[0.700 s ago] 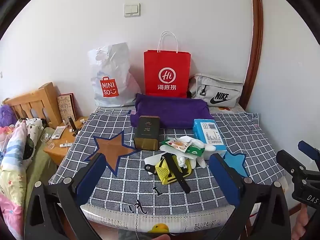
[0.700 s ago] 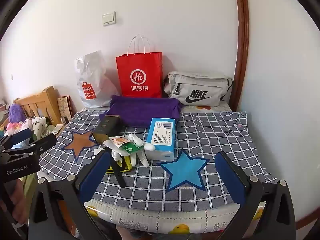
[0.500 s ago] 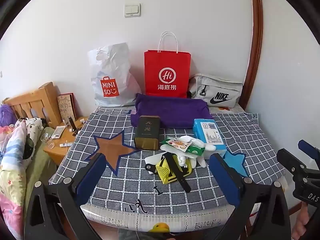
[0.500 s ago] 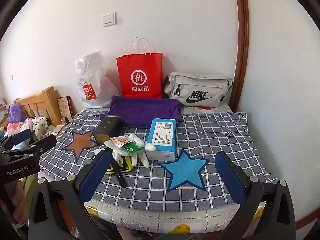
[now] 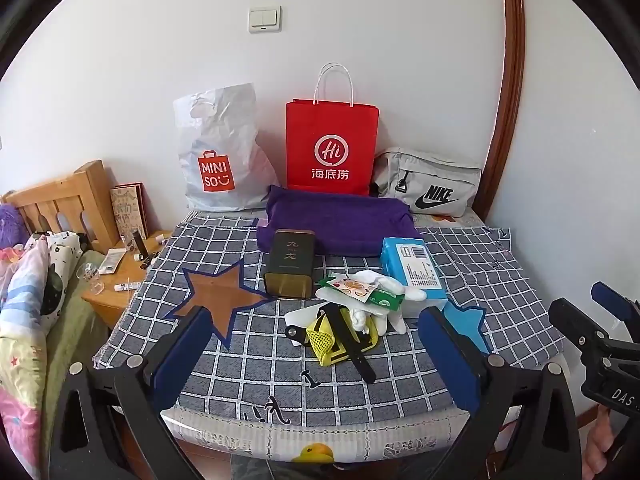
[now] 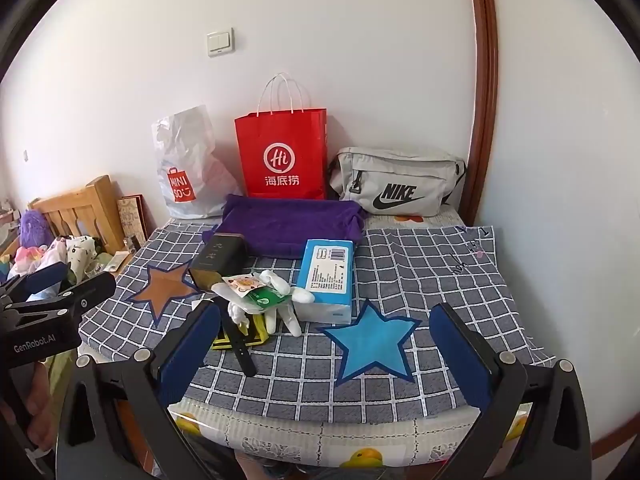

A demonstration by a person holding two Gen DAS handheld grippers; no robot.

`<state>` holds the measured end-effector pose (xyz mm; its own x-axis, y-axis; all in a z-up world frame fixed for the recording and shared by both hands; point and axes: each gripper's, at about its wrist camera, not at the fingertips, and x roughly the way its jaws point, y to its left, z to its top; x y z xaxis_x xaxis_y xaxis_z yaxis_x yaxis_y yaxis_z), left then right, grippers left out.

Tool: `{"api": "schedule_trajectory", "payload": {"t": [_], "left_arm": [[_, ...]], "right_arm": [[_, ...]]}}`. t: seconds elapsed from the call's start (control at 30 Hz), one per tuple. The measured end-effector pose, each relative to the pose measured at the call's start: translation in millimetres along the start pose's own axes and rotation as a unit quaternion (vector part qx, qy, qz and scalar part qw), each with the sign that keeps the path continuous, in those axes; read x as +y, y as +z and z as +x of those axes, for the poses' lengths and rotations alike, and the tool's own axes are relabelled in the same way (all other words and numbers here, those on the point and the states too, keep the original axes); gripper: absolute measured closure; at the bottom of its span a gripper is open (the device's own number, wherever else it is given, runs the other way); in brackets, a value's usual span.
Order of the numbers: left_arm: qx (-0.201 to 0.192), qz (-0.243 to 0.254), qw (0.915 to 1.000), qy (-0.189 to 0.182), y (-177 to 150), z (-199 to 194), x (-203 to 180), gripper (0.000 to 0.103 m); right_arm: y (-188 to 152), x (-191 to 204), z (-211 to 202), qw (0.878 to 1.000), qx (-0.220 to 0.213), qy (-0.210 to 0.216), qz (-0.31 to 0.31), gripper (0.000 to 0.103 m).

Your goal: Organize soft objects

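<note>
Here, the left gripper (image 5: pixel 320 360) was held off the near edge of the checked cloth (image 5: pixel 500 272), jaws spread wide with nothing between them. The right gripper (image 6: pixel 324 356) was in the same condition: fully parted, empty, also off the near edge of the cloth.

Positions below are given relative to the dark tin (image 5: pixel 291 262), which lay on its side on the cloth.

- Soft items: a white glove (image 5: pixel 376 304) lay just right of the tin and nearer the grippers, with a green-and-white sachet (image 5: pixel 360 290) resting on top of it. A yellow mesh pouch (image 5: pixel 334 338) with a black strap (image 5: pixel 352 344) lay touching the glove, on the near side of the tin.
- A blue tissue pack (image 6: pixel 326 276) lay right of the tin, touching the glove.
- A folded purple towel (image 5: pixel 336 220) lay directly behind the tin.
- Behind the towel, against the wall, stood a white Miniso bag (image 5: pixel 216 152), a red paper bag (image 5: pixel 332 148) and a grey Nike pouch (image 5: pixel 432 188).
- A brown star (image 5: pixel 218 296) on the cloth sat left of the tin; a blue star (image 6: pixel 372 344) sat to its right, near the right gripper.
</note>
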<state>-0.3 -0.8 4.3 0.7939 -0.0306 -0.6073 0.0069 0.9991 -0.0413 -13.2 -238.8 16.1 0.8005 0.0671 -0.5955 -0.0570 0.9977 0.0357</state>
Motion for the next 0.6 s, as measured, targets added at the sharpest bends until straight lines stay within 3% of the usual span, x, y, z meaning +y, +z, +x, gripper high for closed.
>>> {"api": "schedule_trajectory", "payload": {"t": [0.6], "left_arm": [[-0.001, -0.006, 1.0, 0.0, 1.1, -3.9, 11.4, 0.0]], "right_arm": [[1.8, 6.2, -3.3, 1.0, -0.005, 0.002, -0.005, 0.0]]}}
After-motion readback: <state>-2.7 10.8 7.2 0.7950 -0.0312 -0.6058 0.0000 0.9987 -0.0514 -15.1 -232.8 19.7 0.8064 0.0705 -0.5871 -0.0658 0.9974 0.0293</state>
